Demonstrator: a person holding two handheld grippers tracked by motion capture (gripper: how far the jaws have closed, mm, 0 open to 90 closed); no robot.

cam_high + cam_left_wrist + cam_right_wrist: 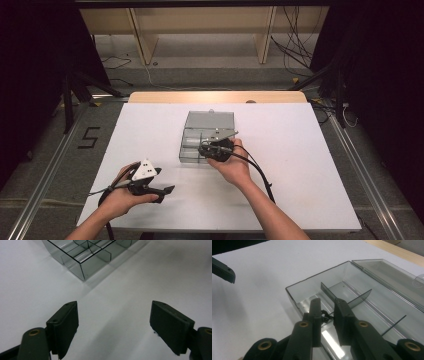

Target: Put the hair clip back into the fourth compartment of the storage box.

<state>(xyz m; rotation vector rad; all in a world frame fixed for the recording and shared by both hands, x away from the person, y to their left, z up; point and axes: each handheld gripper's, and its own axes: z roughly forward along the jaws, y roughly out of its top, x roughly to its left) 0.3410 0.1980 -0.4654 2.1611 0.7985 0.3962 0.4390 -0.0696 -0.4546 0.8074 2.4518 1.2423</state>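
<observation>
Smoky clear plastic made up the compartment box [207,131], which sat open near the middle of the white table [150,130], its lid [210,120] folded back flat on the far side. Thin dividers [329,293] split the tray into several cells.

The right gripper [216,148] hung over the near edge of the box, tilted down into it, with the person's right hand [234,167] wrapped around its body. In the right gripper view its jaws stood close together with only a narrow gap between them, and a small dark piece [325,315] sat in that gap just above the near cell of the tray. The piece was too small to make out clearly; the jaws looked pinched on it, though the actual contact with the pads was hard to see. The tips [340,303] hovered right beside the upright divider without clearly touching it.

The left gripper [159,186] lay well apart from the box, down at the near left of the table in the person's left hand [120,197]. Its jaws were spread wide with nothing between them but bare white tabletop, and the near corner of the box [82,263] showed beyond them in the left gripper view. A black cable [260,172] trailed from the right gripper back along the forearm.
</observation>
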